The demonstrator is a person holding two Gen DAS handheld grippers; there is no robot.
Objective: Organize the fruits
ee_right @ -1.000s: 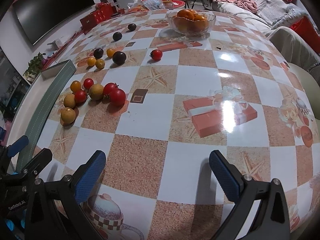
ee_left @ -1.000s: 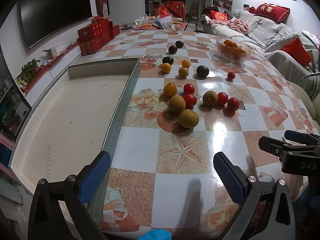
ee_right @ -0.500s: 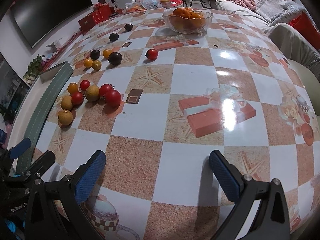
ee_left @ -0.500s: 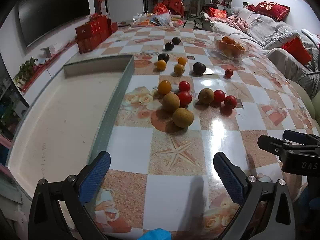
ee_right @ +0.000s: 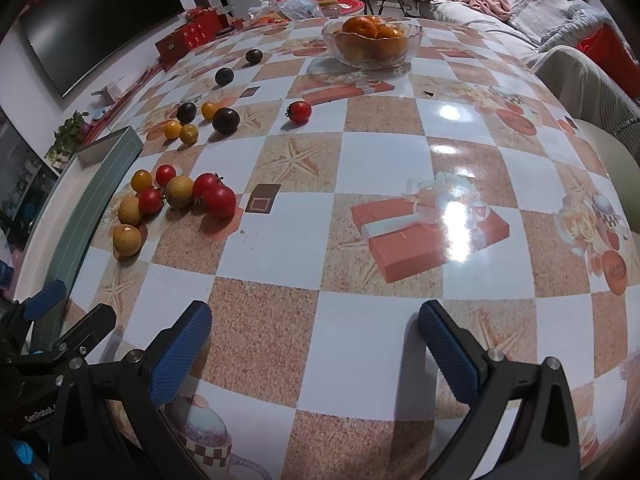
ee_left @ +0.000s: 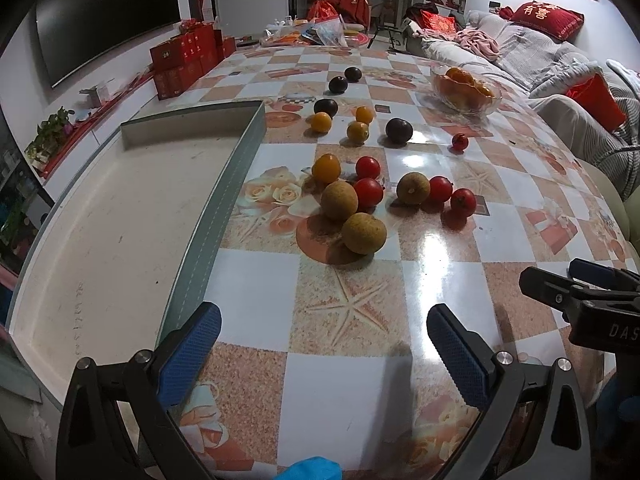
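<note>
Small fruits lie loose on the patterned table. In the left wrist view a near cluster holds a brown fruit [ee_left: 363, 233], red tomatoes [ee_left: 368, 192] and a yellow-orange fruit [ee_left: 326, 167]; dark plums [ee_left: 399, 130] lie farther back. The same cluster shows in the right wrist view [ee_right: 218, 201]. A large empty white tray [ee_left: 120, 220] with a grey-green rim lies left of the fruits. My left gripper [ee_left: 320, 340] is open and empty, well short of the cluster. My right gripper [ee_right: 314, 340] is open and empty over bare table; it also shows in the left wrist view [ee_left: 576, 300].
A glass bowl of oranges [ee_right: 372, 42] stands at the far side of the table. A lone red tomato [ee_right: 299, 111] lies mid-table. Red boxes [ee_left: 184, 56] stand at the far left edge. A sofa [ee_left: 560, 64] runs along the right.
Both grippers have shifted slightly, so the fruits sit a little lower and nearer in view. Both stay open and empty. No fruit has moved.
</note>
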